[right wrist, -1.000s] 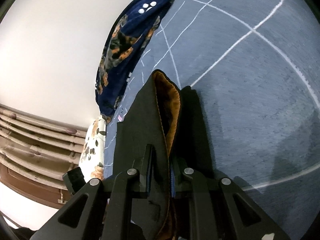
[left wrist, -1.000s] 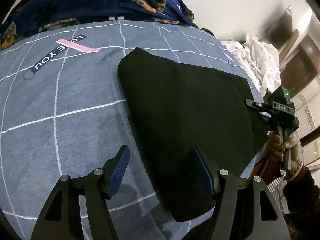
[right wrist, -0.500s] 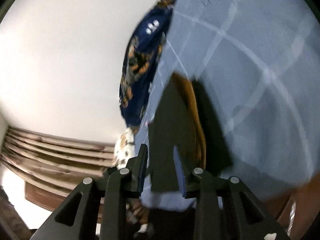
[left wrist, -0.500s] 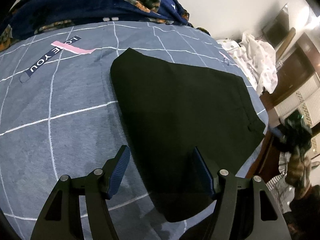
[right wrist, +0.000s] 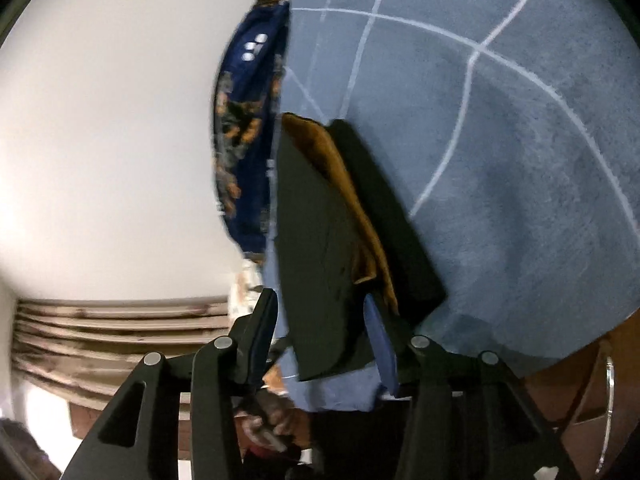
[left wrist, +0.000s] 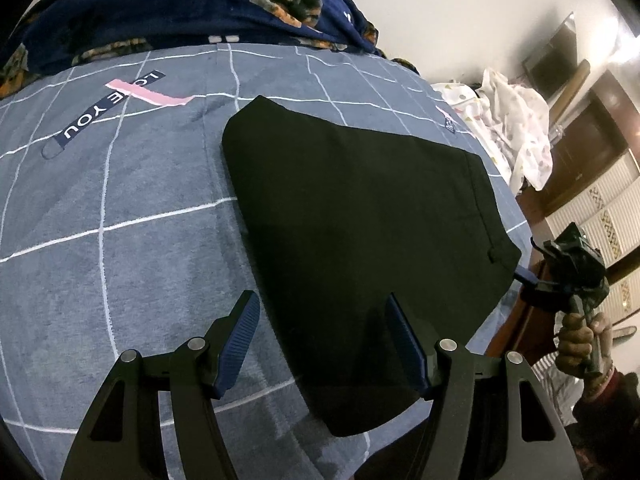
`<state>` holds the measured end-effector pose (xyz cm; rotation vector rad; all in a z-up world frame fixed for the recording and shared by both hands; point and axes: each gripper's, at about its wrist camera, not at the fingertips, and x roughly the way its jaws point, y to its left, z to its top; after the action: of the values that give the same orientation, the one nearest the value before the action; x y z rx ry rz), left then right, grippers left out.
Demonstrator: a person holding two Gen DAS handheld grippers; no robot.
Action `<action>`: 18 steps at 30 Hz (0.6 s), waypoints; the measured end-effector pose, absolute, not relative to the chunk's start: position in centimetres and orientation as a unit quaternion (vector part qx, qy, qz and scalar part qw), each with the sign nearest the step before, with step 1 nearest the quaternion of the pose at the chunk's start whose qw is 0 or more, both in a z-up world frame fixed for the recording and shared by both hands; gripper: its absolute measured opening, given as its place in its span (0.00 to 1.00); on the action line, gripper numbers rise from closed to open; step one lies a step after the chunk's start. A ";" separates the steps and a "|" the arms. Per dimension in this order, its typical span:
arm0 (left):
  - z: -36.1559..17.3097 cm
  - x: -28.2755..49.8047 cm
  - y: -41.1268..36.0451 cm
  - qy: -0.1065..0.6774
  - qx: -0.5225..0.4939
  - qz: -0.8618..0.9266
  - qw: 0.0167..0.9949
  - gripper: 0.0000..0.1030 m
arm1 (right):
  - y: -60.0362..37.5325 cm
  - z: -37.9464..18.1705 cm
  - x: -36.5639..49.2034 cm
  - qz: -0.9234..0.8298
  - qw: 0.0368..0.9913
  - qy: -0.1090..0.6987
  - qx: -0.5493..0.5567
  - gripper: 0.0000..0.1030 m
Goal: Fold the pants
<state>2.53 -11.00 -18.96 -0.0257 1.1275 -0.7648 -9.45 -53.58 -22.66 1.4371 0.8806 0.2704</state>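
Left wrist: floral blanket (left wrist: pixel 192 12) beyond pants (left wrist: pixel 360 240).

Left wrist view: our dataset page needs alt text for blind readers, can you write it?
Folded black pants lie flat on a grey-blue checked bedsheet, with the open left gripper hovering over their near edge. The right gripper, hand-held, sits off the bed's right edge; a dark floral blanket lies behind.

Black arms, ribbed blue fingers (left wrist: pixel 240 340), silver screws.
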 end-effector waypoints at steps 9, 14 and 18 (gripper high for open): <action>-18.7 2.5 -11.0 0.524 -0.009 -0.351 0.776 0.64 | -52.5 -19.5 -9.6 0.100 0.717 0.386 0.571 0.13; -18.6 2.5 -10.9 0.522 -0.015 -0.353 0.776 0.64 | -51.7 -19.3 -11.5 0.091 0.713 0.395 0.572 0.10; -18.9 2.3 -11.3 0.526 -0.005 -0.353 0.773 0.64 | -52.3 -23.1 -12.6 0.060 0.674 0.417 0.607 0.08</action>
<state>2.33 -11.26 -18.93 -0.0104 1.1403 -0.7652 -12.64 -52.25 -23.15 1.3667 0.9374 0.1346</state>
